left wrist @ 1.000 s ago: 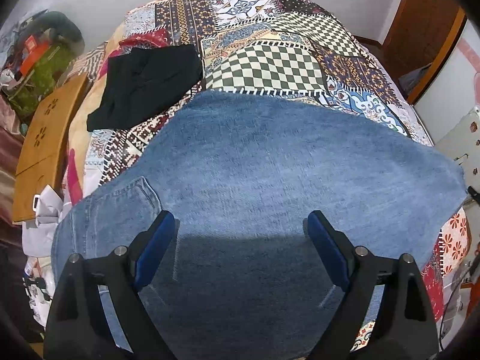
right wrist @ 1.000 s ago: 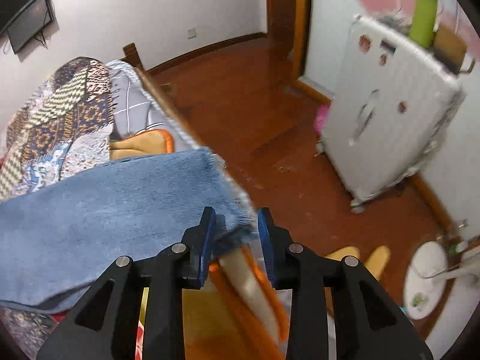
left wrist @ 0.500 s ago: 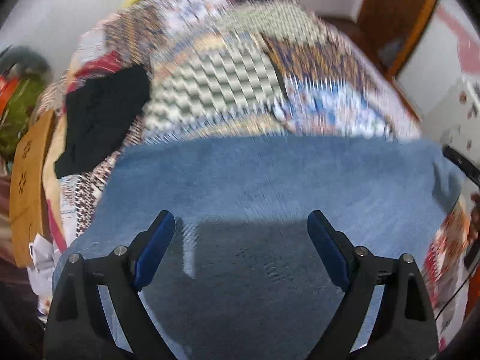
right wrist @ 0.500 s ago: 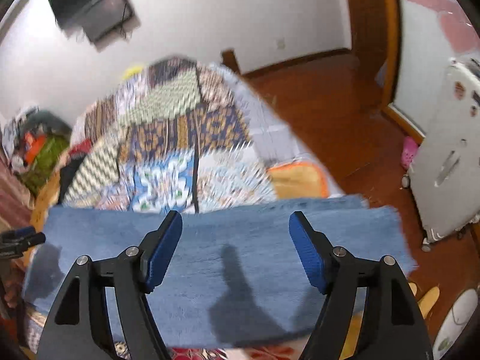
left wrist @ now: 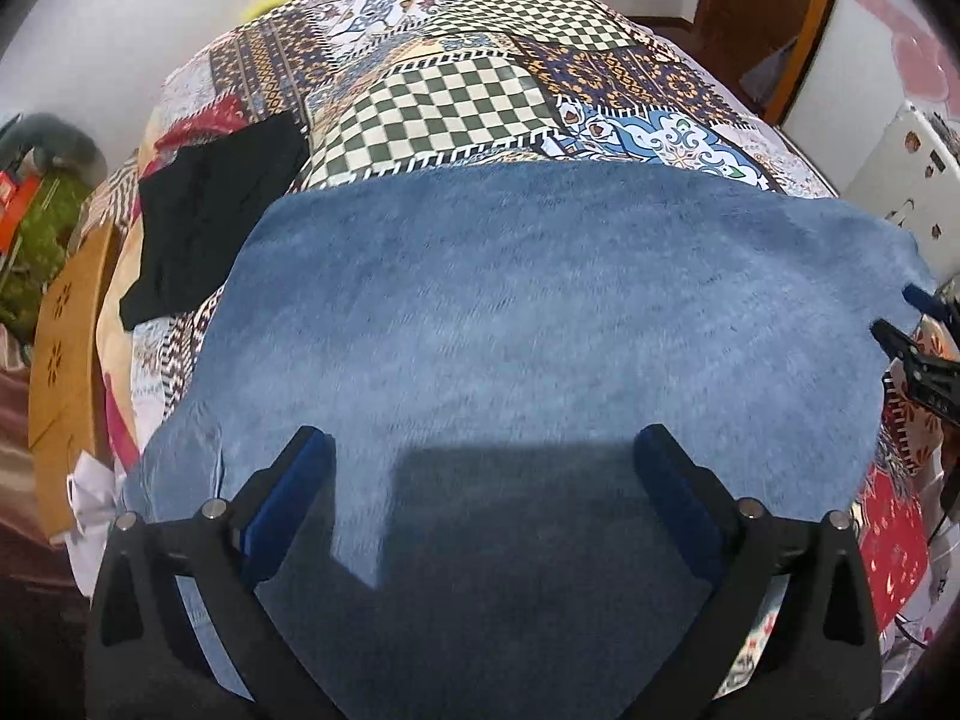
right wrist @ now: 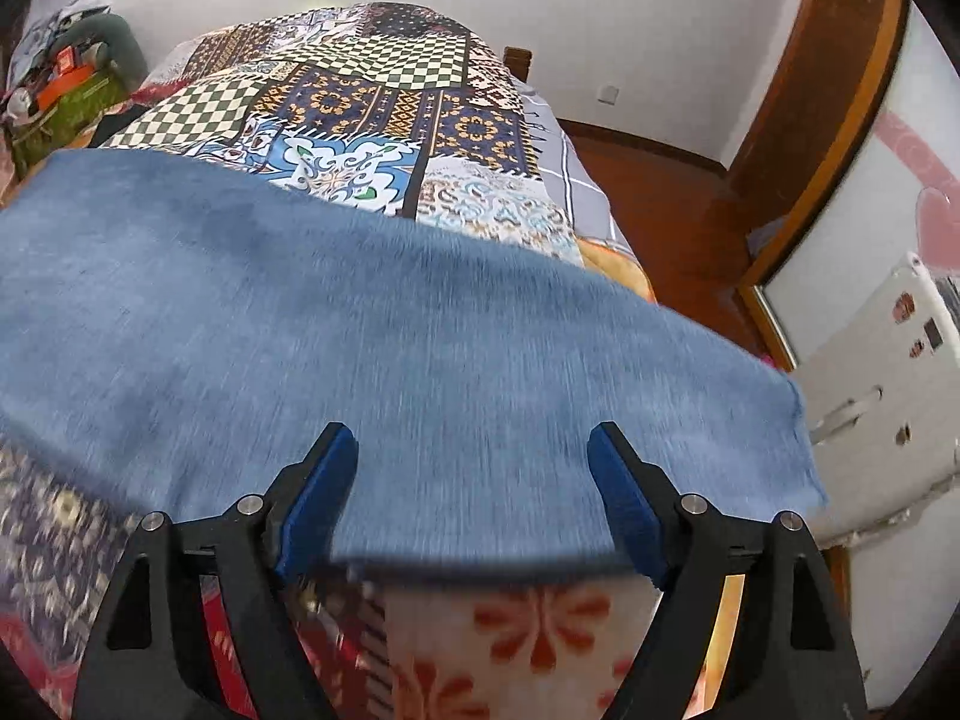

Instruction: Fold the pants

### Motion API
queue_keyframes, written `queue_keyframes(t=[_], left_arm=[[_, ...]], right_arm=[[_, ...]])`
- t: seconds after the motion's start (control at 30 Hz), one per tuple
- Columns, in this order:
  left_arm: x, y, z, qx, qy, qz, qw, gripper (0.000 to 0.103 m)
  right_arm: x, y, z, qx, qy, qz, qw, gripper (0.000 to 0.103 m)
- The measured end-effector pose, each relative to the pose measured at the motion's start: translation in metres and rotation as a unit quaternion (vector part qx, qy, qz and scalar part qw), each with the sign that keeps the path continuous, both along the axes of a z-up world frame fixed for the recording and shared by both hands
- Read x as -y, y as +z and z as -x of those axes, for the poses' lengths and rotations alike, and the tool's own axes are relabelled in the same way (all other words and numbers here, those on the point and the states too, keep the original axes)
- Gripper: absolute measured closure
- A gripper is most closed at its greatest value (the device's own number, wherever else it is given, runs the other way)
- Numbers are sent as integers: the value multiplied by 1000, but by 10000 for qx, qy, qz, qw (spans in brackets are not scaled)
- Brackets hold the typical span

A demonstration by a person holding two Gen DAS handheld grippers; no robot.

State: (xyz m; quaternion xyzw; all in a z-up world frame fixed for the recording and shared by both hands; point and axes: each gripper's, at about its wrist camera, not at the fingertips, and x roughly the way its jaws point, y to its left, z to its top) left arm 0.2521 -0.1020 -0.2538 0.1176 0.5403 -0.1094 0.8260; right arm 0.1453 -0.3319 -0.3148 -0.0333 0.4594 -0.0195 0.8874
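Blue denim pants (left wrist: 540,312) lie flat across the near part of a bed with a patchwork cover (left wrist: 456,96). They also fill the right wrist view (right wrist: 336,324), where their leg end reaches the bed's right side. My left gripper (left wrist: 480,480) is open and empty, hovering over the near left part of the pants. My right gripper (right wrist: 474,480) is open and empty above the near edge of the leg end. Its tip shows at the right edge of the left wrist view (left wrist: 918,330).
A black garment (left wrist: 210,210) lies on the bed at the far left of the pants. A wooden board (left wrist: 66,324) and clutter stand left of the bed. A white suitcase (right wrist: 888,372) stands on the wooden floor to the right, near a door frame (right wrist: 822,120).
My right gripper let go of the pant leg end, opened wide and swung to face the bed. The leg end now lies flat. My left gripper stayed open and shifted slightly.
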Motion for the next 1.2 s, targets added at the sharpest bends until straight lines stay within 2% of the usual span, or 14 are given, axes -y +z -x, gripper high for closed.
queue_keyframes(t=[0.2, 0.3, 0.4, 0.47, 0.53, 0.6, 0.67, 0.83, 0.9, 0.97, 1.0, 1.07, 1.1, 1.2], left_arm=[[-8, 4, 16, 39, 37, 67, 10000, 0], [-9, 7, 17, -6, 18, 6, 10000, 0], [-7, 13, 13, -23, -6, -217, 9998, 0], [-2, 16, 9, 146, -17, -483, 9987, 0], [5, 13, 5, 196, -90, -643, 9977, 0], [11, 7, 2, 82, -166, -578, 9982, 0], [18, 4, -2, 68, -160, -534, 9984, 0], [43, 0, -13, -55, -367, -542, 9978, 0], [54, -1, -15, -18, -462, -601, 9971, 0], [64, -2, -16, 39, -559, -669, 9962, 0], [68, -2, -15, 52, -593, -665, 9960, 0], [72, -2, -14, 63, -623, -648, 9959, 0], [74, -2, -13, 84, -624, -647, 9959, 0], [75, 1, -12, 107, -619, -569, 9964, 0]], right_arm=[[15, 10, 26, -62, -282, -441, 9986, 25], [40, 20, 44, 153, -561, -1240, 9906, 25], [70, 30, 52, 413, -1107, -1748, 9775, 25], [99, 27, 53, 467, -1614, -2337, 9577, 25], [130, 11, 52, 401, -2174, -3110, 9243, 25], [144, -5, 48, 231, -2490, -3475, 9037, 26], [153, -21, 44, 144, -2708, -3660, 8902, 41], [159, -39, 29, 258, -2746, -3705, 8870, 44], [164, -42, 23, 305, -2811, -3769, 8821, 52], [167, -43, 16, 377, -2905, -3733, 8802, 68], [170, -39, 17, 411, -2882, -3669, 8835, 71], [171, -30, 18, 438, -2803, -3427, 8956, 86], [170, -26, 16, 460, -2773, -3279, 9019, 90], [168, -13, 10, 531, -2650, -2965, 9160, 93]])
